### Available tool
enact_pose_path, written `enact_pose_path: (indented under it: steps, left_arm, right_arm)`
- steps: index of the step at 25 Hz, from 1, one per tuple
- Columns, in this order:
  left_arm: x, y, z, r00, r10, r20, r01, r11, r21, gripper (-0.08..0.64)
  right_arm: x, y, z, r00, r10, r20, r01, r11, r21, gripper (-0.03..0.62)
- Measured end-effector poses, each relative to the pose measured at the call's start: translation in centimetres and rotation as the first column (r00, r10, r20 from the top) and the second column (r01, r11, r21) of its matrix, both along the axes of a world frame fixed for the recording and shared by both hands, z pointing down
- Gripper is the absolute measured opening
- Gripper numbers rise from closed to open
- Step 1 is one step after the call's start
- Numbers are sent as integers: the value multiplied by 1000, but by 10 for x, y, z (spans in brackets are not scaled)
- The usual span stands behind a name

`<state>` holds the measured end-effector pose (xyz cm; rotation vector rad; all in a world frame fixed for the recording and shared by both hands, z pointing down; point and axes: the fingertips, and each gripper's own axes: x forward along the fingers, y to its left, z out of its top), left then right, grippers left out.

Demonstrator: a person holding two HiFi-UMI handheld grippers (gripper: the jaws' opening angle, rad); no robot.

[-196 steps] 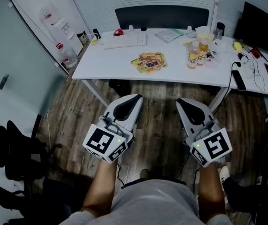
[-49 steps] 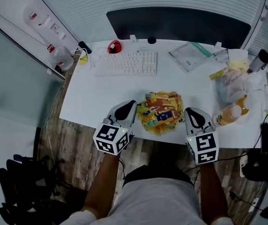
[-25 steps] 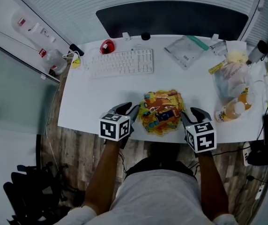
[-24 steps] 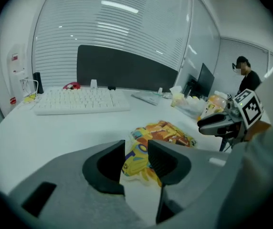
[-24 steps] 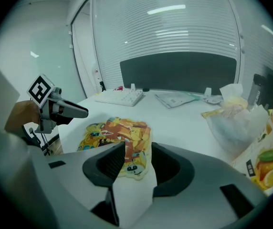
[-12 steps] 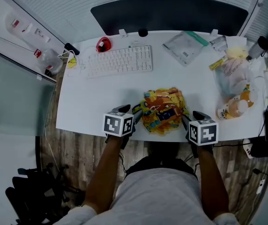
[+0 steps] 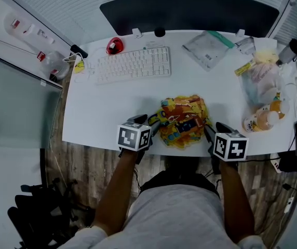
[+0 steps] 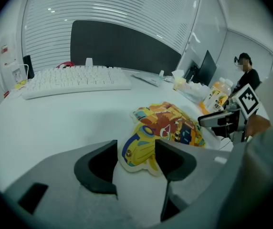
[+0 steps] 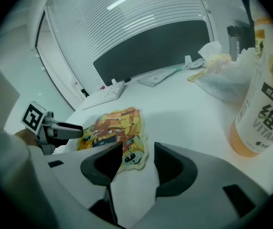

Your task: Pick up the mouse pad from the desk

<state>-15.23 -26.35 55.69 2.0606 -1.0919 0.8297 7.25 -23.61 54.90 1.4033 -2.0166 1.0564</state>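
Head view: the flat, ragged-edged mouse pad printed with bright cartoon figures (image 7: 184,121) lies on the white counter (image 7: 102,108), its near edge just beside the counter's edge at 6 o'clock. The left tool (image 7: 149,124) sits at the pad's 8 o'clock and the right tool (image 7: 211,132) at its 4 o'clock. The pad is nearly as wide as deep, so no long axis stands out here. Bare counter lies at its 9 o'clock, and more at 12 o'clock before the white keyboard (image 7: 133,65). An orange drink bottle (image 7: 262,119) lies near at 3 o'clock.

Left gripper view: the left tool (image 8: 135,163) stands wide, its jaws having just been opening. A yellow lobe of the mouse pad (image 8: 167,125) reaches between the jaw tips, unpinched. From there the pad stretches away toward 1 o'clock.

Right gripper view: the right tool (image 9: 136,166) is likewise wide, its jaws just opened. A lobe of the mouse pad (image 9: 110,130) lies between them without being pressed. The pad runs off toward 11 o'clock. The bottle (image 9: 265,104) stands at 3 o'clock.
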Motion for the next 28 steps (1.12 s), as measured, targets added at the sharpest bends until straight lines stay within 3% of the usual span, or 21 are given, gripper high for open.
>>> enact_pose_path:
  steps: [4, 10, 16, 22, 28]
  left_arm:
    - [4, 3, 0, 1000, 27, -1, -27, 1000, 11, 235]
    - [7, 5, 0, 999, 53, -1, -53, 998, 23, 213]
    - [12, 7, -6, 997, 56, -45, -54, 998, 39, 169]
    - [17, 2, -30, 990, 90, -106, -70, 981, 182, 152]
    - [29, 3, -63, 971, 204, -121, -146, 916, 373, 144]
  right_arm:
    - [-3, 0, 0, 1000, 19, 17, -19, 1000, 15, 193]
    - [4, 1, 1, 990, 83, 111, -82, 997, -7, 174]
    - [15, 3, 0, 991, 120, 63, -121, 993, 15, 38]
    - [15, 7, -3, 993, 105, 47, -106, 994, 38, 28]
    - [18, 8, 1, 995, 99, 32, -100, 995, 32, 29]
